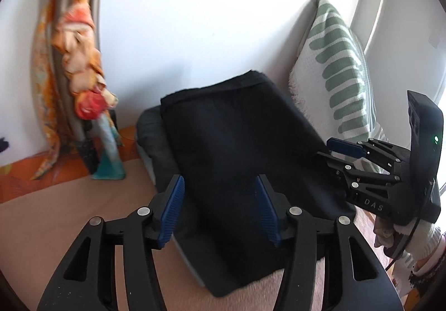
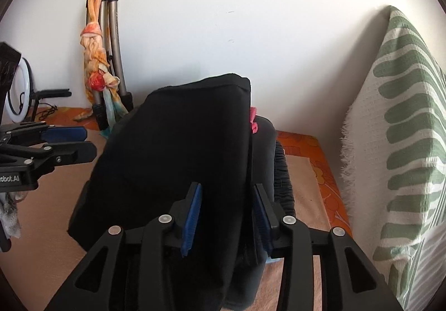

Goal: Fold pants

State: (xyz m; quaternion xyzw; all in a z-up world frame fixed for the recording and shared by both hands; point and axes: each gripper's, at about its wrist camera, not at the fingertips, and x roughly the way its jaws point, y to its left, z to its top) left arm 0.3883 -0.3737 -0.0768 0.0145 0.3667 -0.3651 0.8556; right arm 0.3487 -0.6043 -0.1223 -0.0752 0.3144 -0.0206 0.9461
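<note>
Bed [image 2: 50, 227] w/ tan cover fills the low half of both views; white wall behind. Pillow [image 2: 404, 143], green-striped, leans at 3 o'clock. Tripod [image 2: 111, 40] w/ an orange scarf [image 2: 94, 60] stands at 10 o'clock.

Pants [image 2: 172, 160], black, lie mid-bed as a neat rectangle on top of a dark stack [image 2: 267, 149] of other clothes. Looks folded down to a compact panel, edges fairly square, so task seems nearly done; maybe one last fold or smoothing left, can't be sure.

Right tongs [image 2: 227, 213]: spread, straddling the pants' right edge, not clamped. Left tongs [image 1: 220, 210]: wide apart, hovering over the pants' near end, holding nothing.
</note>
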